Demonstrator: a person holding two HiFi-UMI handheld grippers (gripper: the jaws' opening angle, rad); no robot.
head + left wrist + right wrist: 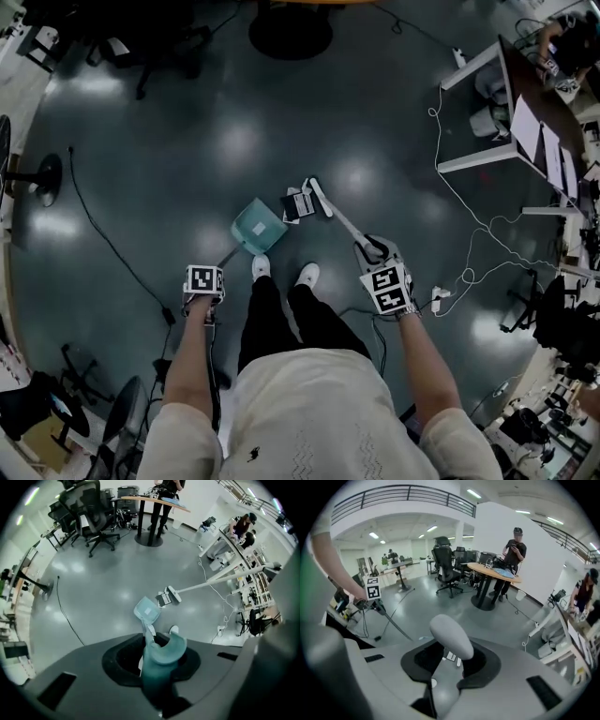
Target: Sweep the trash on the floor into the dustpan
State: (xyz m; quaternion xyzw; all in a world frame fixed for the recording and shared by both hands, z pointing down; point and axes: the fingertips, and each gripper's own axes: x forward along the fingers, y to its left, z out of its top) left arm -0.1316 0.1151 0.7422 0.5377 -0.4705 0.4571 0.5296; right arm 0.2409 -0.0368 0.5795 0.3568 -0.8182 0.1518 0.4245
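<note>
Seen from above, a person stands on a dark, shiny floor (187, 141). On the left, the left gripper (206, 287) is closed around the long handle of a teal dustpan (258, 226). The pan rests on the floor just ahead of the person's shoes (262, 267). A pale square shows inside it, and we cannot tell whether that is a label or litter.

Just right of the pan's mouth lies the trash (297, 205), some dark and white flat pieces. The head of the broom (316, 192) touches their far side. Its grey handle slants back to the right gripper (382, 268), whose jaws are clamped on it.

We judge that short strokes towards the pan would work best, with the pan's lip pressed flat so the pieces cannot slide underneath.

A black cable (101, 232) trails far left, well clear of the pan. A white cable (466, 239) loops on the right beside a desk (478, 112), and a wide backswing could catch it.
</note>
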